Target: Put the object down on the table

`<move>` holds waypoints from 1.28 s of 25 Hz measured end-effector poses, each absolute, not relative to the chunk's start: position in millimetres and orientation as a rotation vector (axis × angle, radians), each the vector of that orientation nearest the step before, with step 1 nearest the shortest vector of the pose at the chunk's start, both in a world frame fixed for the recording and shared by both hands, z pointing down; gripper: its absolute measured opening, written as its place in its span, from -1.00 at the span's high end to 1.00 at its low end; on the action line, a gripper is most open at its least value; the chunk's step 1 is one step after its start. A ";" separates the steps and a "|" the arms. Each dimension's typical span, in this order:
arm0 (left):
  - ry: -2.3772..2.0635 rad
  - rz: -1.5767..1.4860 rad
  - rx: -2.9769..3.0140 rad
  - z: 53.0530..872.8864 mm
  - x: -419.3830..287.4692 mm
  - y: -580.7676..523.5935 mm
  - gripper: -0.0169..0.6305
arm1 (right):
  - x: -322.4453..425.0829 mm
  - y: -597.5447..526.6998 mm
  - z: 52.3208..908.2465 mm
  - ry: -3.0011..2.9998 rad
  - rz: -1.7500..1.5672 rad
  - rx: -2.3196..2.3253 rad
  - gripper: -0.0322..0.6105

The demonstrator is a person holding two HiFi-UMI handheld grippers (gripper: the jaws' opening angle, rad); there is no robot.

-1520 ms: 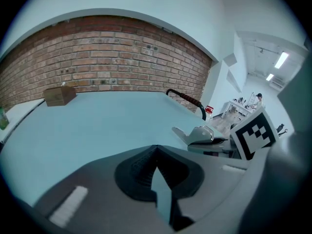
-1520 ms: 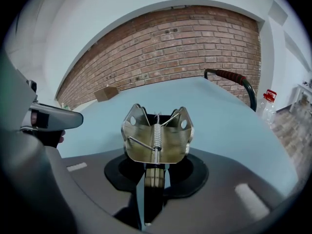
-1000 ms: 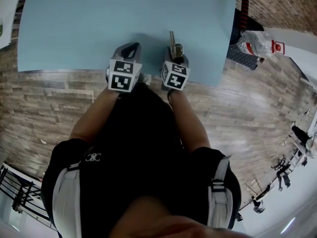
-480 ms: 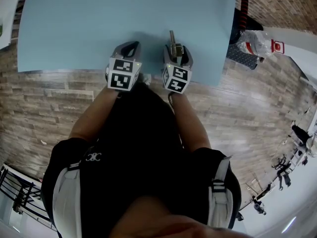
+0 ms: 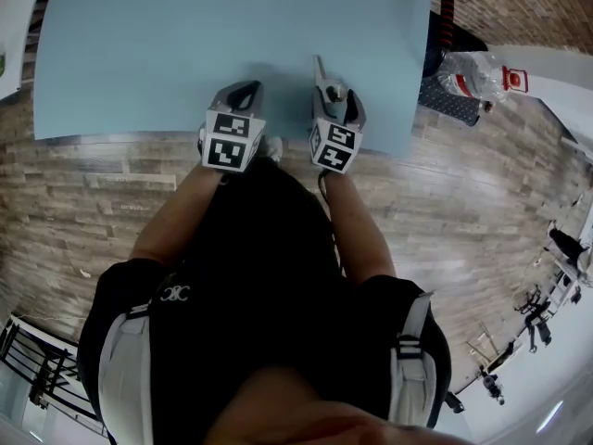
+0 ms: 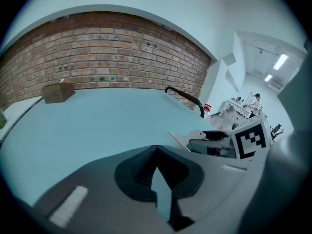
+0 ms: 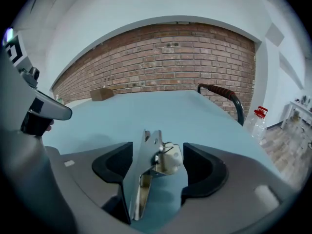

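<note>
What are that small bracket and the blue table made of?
The bracket looks like bare metal, probably steel: thin, silvery, with bright reflections and punched holes. The white piece on it seems matte plastic. The table shows a smooth, matte light-blue top, perhaps laminate or a mat; what is beneath cannot be seen.

Cardboard box (image 6: pixel 57 92) near brick wall (image 6: pixel 107 52); plastic bottle (image 5: pixel 473 74) on wood floor (image 5: pixel 482 202).

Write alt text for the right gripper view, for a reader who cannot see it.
The right gripper, jaws just opened wide, straddles a metal part resting unclamped on a blue table. Behind stand a brick wall, a cardboard box and a plastic bottle.
</note>
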State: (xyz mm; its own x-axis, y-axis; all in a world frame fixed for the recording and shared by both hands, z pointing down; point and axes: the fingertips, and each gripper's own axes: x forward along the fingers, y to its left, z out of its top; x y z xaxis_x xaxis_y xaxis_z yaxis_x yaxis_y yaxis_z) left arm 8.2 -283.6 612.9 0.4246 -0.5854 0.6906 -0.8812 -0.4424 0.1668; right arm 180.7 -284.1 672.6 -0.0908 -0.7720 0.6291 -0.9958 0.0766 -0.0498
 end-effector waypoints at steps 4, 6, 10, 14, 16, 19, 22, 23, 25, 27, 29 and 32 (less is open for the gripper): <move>-1.231 0.764 2.175 610.7 7.4 -281.2 0.95 | 190.0 -283.8 675.3 -1.911 0.714 1.769 -0.11; -1.232 0.769 2.179 609.1 6.7 -280.4 0.95 | 193.8 -284.7 671.8 -1.910 0.707 1.790 -0.11; -1.235 0.766 2.188 604.2 5.6 -279.7 0.95 | 194.0 -286.1 654.7 -1.947 0.681 1.820 0.11; -1.229 0.750 2.206 595.2 6.7 -283.5 0.95 | 188.1 -287.3 636.0 -1.995 0.669 1.832 0.74; -1.227 0.748 2.224 589.7 7.3 -285.9 0.95 | 185.5 -287.5 625.8 -2.002 0.651 1.848 0.84; -1.225 0.733 2.244 584.5 6.8 -288.1 0.95 | 180.1 -286.9 608.3 -2.025 0.631 1.866 0.85; -1.238 0.712 2.262 571.2 7.8 -292.9 0.95 | 177.2 -286.0 588.5 -2.060 0.624 1.881 0.85; -1.243 0.707 2.267 566.6 8.7 -294.4 0.95 | 177.3 -285.5 580.7 -2.075 0.626 1.890 0.85; -1.252 0.697 2.282 557.3 10.3 -298.3 0.95 | 177.7 -286.7 562.1 -2.106 0.624 1.920 0.85; -1.263 0.683 2.299 546.6 11.5 -302.8 0.95 | 178.8 -289.5 542.1 -2.137 0.615 1.958 0.85; -1.272 0.667 2.317 535.5 13.9 -306.1 0.95 | 180.8 -292.0 523.0 -2.163 0.596 1.990 0.85; -1.287 0.644 2.354 518.4 17.8 -312.1 0.95 | 183.0 -296.6 497.8 -2.198 0.560 2.026 0.85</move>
State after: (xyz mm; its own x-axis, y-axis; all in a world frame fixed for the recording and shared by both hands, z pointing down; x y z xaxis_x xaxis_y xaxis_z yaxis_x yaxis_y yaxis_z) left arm 17.8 -312.1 518.4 0.4758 -0.6799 0.5580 -0.8542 -0.5083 0.1091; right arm 183.0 -296.6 497.8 -0.1096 -0.9421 0.3170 -0.9788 0.0469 -0.1992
